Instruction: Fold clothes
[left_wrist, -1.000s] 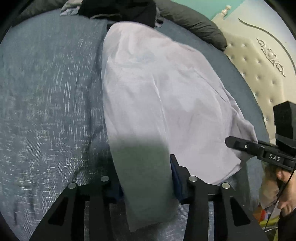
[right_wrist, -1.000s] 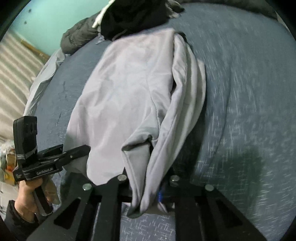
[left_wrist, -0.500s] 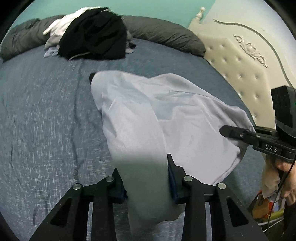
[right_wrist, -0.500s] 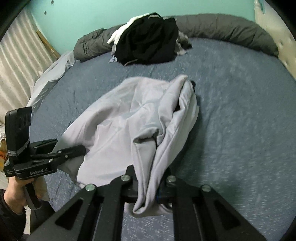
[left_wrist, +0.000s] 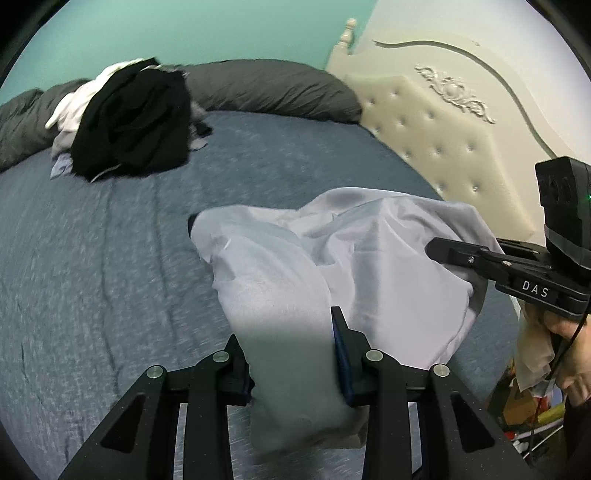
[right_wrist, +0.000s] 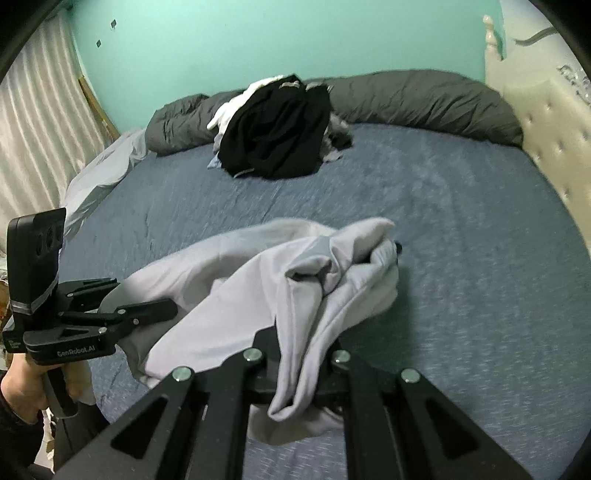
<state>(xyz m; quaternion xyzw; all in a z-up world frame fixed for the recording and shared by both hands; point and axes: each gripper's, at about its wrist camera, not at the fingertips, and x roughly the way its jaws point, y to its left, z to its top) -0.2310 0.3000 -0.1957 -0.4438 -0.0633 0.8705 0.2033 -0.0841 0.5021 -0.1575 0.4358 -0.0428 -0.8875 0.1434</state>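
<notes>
Both tongs are clamped on the pale garment (left_wrist: 369, 258): left tongs (left_wrist: 291, 354) grip a thick bunch of its near edge, right tongs (right_wrist: 299, 373) pinch a narrower fold. The cloth hangs lifted at the near end, its far end resting on the blue bed (right_wrist: 461, 229). A dark clothes pile (right_wrist: 277, 129) sits well apart, by the grey bolster (right_wrist: 424, 99).

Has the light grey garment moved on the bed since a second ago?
Yes. The light grey garment has been lifted and pulled back, its far edge now well short of the black clothes pile.
</notes>
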